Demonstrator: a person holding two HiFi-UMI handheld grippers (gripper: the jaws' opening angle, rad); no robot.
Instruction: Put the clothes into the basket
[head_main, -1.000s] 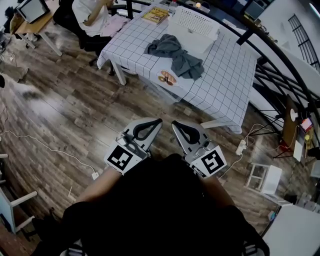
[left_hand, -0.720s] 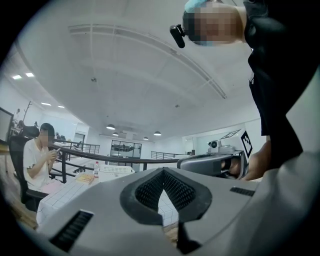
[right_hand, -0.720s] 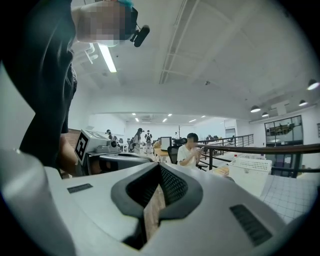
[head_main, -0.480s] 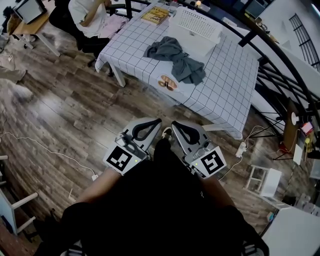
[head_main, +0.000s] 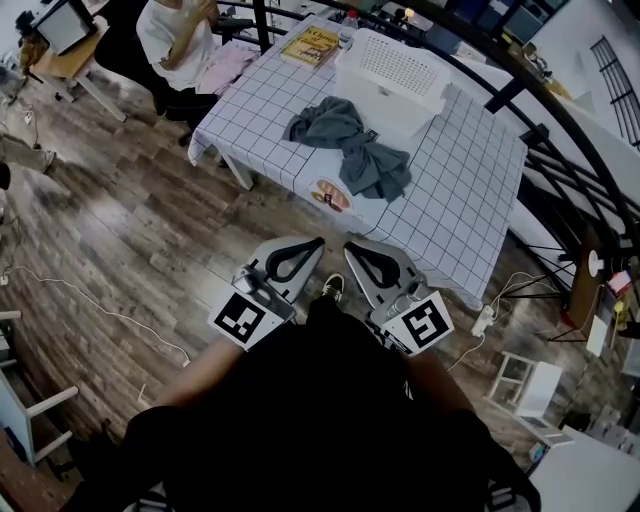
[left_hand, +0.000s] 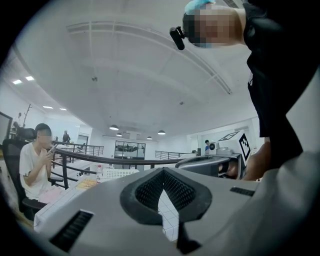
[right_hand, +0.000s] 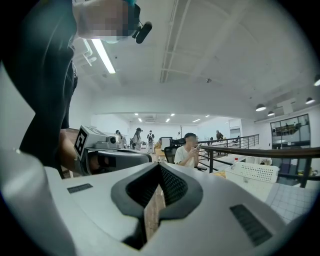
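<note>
Grey and crumpled, your clothes (head_main: 350, 145) lie in one soft, rumpled heap on the worktop (head_main: 470, 190). They are spread over a white tablecloth (head_main: 255, 110) ruled with a thin dark grid. Just behind the heap stands the basket (head_main: 392, 72): white plastic, rectangular, its surface pierced with rows of small holes. A yellow book (head_main: 310, 45) lies flat near the worktop's far corner, and a person in a white shirt (head_main: 175, 35) sits beside that end. A dark metal railing (head_main: 560, 140) curves past the far side.

Now your tools. Your left tool (head_main: 314, 243) is clenched, its ribbed black pads (left_hand: 150, 190) meeting at the tips with only a diamond-shaped hollow behind them, grasping nothing. Your right tool (head_main: 350, 247) is clenched the same way, tips together and empty. You hold both side by side, pointing level toward the worktop, low in front of your dark top. They are over the streaky wood-plank floor (head_main: 130, 230), well apart from the clothes and touching nothing.
</note>
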